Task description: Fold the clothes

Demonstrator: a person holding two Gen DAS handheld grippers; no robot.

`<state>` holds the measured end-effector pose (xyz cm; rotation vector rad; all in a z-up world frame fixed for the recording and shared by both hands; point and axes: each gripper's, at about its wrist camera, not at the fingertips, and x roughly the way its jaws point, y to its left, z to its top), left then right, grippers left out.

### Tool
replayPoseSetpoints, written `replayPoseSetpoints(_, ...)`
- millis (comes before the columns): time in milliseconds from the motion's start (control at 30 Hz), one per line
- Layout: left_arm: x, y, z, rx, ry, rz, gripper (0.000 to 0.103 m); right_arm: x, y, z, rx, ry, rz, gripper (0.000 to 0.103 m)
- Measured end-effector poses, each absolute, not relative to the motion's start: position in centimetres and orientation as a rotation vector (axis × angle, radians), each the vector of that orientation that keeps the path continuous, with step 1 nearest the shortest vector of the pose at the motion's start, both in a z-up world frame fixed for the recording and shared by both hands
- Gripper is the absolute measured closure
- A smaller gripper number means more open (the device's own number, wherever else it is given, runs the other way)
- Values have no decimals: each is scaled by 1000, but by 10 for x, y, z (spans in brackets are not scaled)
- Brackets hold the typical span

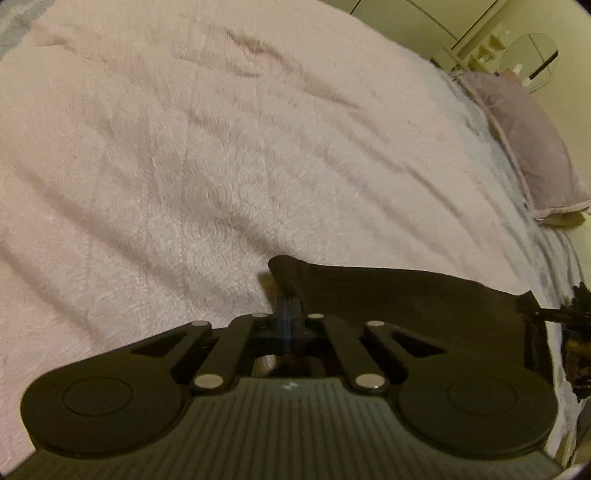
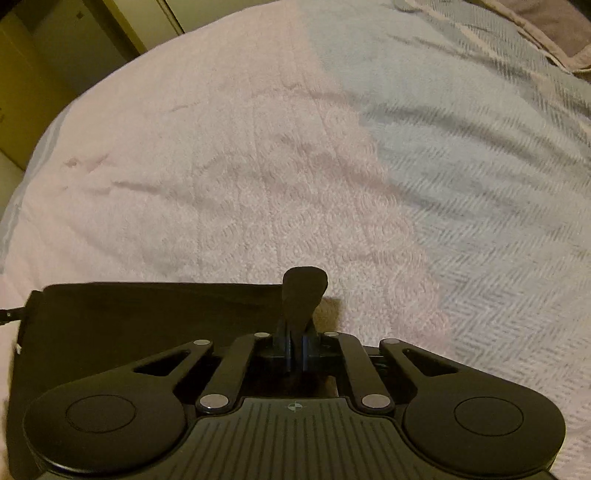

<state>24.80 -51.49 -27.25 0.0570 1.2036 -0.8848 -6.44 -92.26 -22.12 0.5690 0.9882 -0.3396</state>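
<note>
Left gripper (image 1: 286, 310): the two black fingers are drawn together and pinch one upper corner of a black fabric garment (image 1: 399, 295). From that corner the cloth's top edge runs taut toward the right of the left wrist view, where it meets a dark object at the frame's edge; that object is too blurred and too far cropped to identify.

Right gripper (image 2: 300, 332): fingers likewise closed, clamped on the opposite upper corner of the same black fabric garment (image 2: 147, 314). A small rounded flap of cloth stands up above the fingertips. The top edge stretches level toward the left of the right wrist view, and the body of the cloth hangs down behind the gripper's linkage.

Location of the garment: it is held between the two grippers, spread flat along its upper edge, above the near part of a pale pink textured blanket (image 1: 184, 166) covering a bed. Whether the lower part of the cloth touches the bedding cannot be told.

Surroundings: beside the pink blanket lies a light grey-blue herringbone-weave bedspread (image 2: 480, 184), the two meeting along a straight line. A mauve pillow with a piped edge (image 1: 528, 144) rests at the far side of the bed. Cream cupboard doors (image 1: 424, 22) stand beyond it.
</note>
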Motion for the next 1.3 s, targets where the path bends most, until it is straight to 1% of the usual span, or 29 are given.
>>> replayPoseSetpoints(33,247,-512,-270,55,1206,-888,103,-65,-922,-221,564,988,-340,99)
replayPoseSetpoints(67,246,-509,-268,52,1208,-891,100,-65,-922,-221,560,988,-341,99)
replayPoseSetpoints(133,245,-506,-270,36,1227,-892,74,-65,-921,-221,550,989,-343,99)
replayPoseSetpoints(167,246,-506,-274,24,1243,-890,73,-65,-921,-221,548,989,-345,99)
replayPoseSetpoints(267,244,-513,-284,13,1274,-889,76,-63,-918,-225,555,995,-352,100)
replayPoseSetpoints(300,243,-515,-285,29,1278,-894,91,-62,-917,-225,554,999,-352,100)
replayPoseSetpoints(333,241,-516,-285,45,1280,-897,103,-62,-917,-224,551,1001,-353,100)
replayPoseSetpoints(400,237,-509,-272,73,1237,-890,103,-63,-917,-218,552,995,-356,100)
replayPoseSetpoints(500,233,-486,-250,34,1192,-877,103,-66,-921,-205,568,956,-350,100)
replayPoseSetpoints(567,233,-480,-254,58,1206,-860,103,-63,-922,-207,563,957,-333,100)
replayPoseSetpoints(733,239,-492,-282,111,1244,-821,103,-49,-925,-233,556,1008,-332,100)
replayPoseSetpoints(767,239,-494,-283,125,1244,-820,103,-51,-927,-232,555,1003,-342,97)
replayPoseSetpoints(800,238,-495,-284,138,1244,-819,102,-54,-927,-228,556,992,-355,80)
replayPoseSetpoints(833,236,-494,-280,146,1230,-818,97,-60,-927,-221,554,974,-368,72)
replayPoseSetpoints(867,234,-492,-276,152,1216,-817,95,-69,-926,-213,555,958,-375,59)
replayPoseSetpoints(900,231,-488,-270,151,1200,-812,91,-78,-925,-205,556,942,-382,55)
replayPoseSetpoints(1000,219,-470,-252,158,1142,-801,90,-110,-917,-184,565,909,-391,55)
replayPoseSetpoints(1067,204,-464,-248,158,1150,-827,90,-133,-901,-177,583,909,-375,55)
replayPoseSetpoints(1167,180,-454,-244,160,1162,-866,90,-159,-874,-185,596,951,-350,55)
replayPoseSetpoints(1267,155,-454,-260,222,1215,-902,90,-176,-867,-212,553,1034,-410,55)
replayPoseSetpoints(1300,148,-453,-263,249,1213,-910,90,-184,-873,-217,578,1024,-454,55)
